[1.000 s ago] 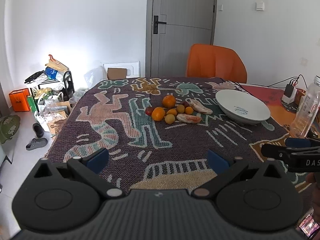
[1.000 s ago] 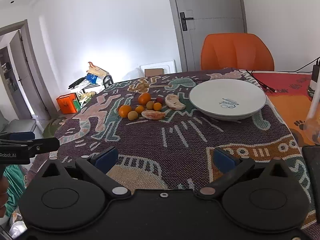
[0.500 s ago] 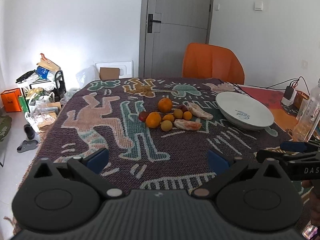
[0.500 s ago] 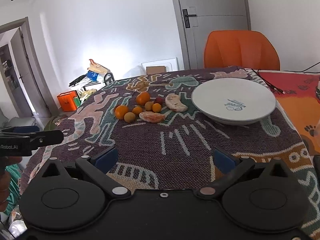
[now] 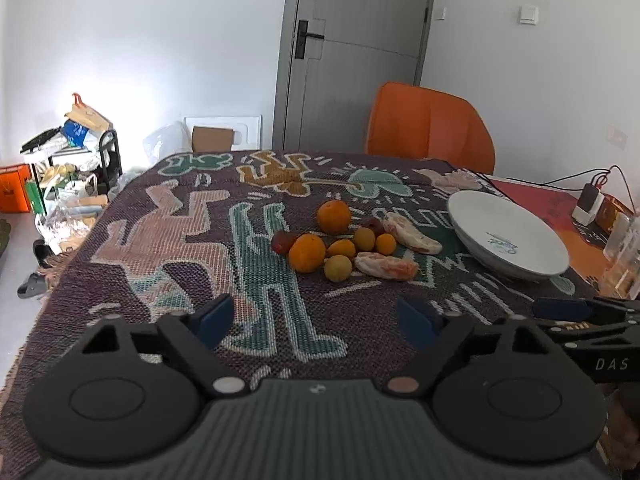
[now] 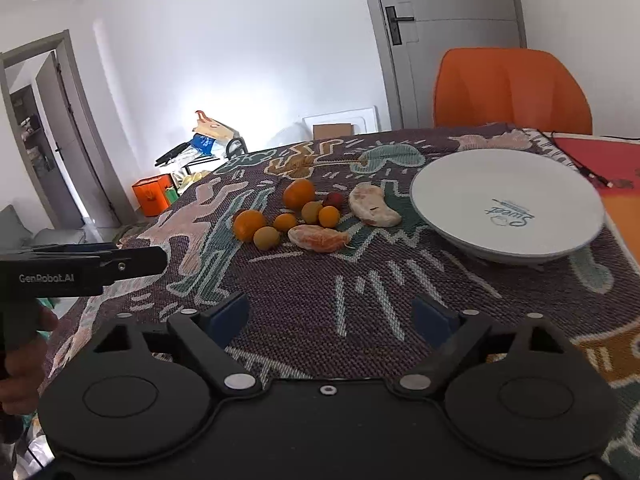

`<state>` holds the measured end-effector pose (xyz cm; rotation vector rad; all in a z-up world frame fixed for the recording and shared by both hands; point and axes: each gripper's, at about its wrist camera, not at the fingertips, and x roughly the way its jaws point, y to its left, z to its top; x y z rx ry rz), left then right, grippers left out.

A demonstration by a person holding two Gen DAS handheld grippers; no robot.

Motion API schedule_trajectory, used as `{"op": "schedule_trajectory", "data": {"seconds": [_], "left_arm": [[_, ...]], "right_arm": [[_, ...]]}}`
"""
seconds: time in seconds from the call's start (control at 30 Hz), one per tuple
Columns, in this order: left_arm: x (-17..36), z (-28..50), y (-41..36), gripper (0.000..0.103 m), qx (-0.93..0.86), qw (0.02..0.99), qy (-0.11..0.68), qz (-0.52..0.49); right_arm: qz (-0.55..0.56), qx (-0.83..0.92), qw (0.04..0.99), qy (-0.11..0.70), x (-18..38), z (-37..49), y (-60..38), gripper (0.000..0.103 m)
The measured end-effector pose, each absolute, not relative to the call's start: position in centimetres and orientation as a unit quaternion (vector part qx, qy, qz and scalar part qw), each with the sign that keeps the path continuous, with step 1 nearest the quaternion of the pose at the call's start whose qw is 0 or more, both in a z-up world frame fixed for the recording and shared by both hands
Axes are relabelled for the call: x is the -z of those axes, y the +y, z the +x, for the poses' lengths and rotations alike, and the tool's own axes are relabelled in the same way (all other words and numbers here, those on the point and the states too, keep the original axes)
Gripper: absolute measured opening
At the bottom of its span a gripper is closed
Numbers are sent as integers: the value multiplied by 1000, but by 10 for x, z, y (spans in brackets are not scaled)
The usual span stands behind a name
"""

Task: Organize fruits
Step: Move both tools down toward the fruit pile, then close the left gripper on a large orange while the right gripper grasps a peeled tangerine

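Note:
A cluster of fruit lies mid-table: two oranges [image 5: 307, 252] [image 5: 334, 217], several small yellow-orange fruits [image 5: 338, 268], a red fruit [image 5: 282, 241] and two peeled pinkish fruit pieces [image 5: 386, 266] [image 5: 412, 233]. An empty white plate [image 5: 508, 240] sits to their right. The cluster [image 6: 250, 224] and plate [image 6: 508, 200] also show in the right wrist view. My left gripper [image 5: 316, 318] is open and empty, short of the fruit. My right gripper [image 6: 330, 318] is open and empty, short of the plate and fruit.
A patterned woven cloth [image 5: 192, 240] covers the table. An orange chair [image 5: 430, 128] stands behind it. A clear bottle [image 5: 624, 256], a charger and cables [image 5: 588, 200] lie at the right edge. Clutter and a shelf [image 5: 68, 168] stand on the floor at left.
Both grippers have moved forward toward the fruit and plate, which look larger and nearer. Both stay open.

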<state>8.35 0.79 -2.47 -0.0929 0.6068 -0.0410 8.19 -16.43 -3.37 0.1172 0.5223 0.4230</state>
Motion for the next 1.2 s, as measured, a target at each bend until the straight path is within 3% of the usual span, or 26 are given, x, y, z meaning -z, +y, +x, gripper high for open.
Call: {"op": "schedule_trajectory", "data": {"seconds": [0.07,0.17,0.43,0.63,1.1,1.2], "left_arm": [[30,93,10,71,17,952,303,-48],[38,106,16,63,12,949,310,-60],[48,136,21,52,3,947,313,-70],[54,159,23,46,4,944,320,-77],[65,197,19,45,17,942,324,-81],[68,202,18,39,26,941,328,-84]], "right_arm": [[57,-210,941,258,35,90,-163,84],[52,-216,939,262,38,103,-159,80],[42,-240,930,274,43,136,-148,68],[44,-251,925,283,45,161,-143,67],[36,-272,916,294,52,205,-129,63],[29,-275,916,292,53,211,-125,63]]}}
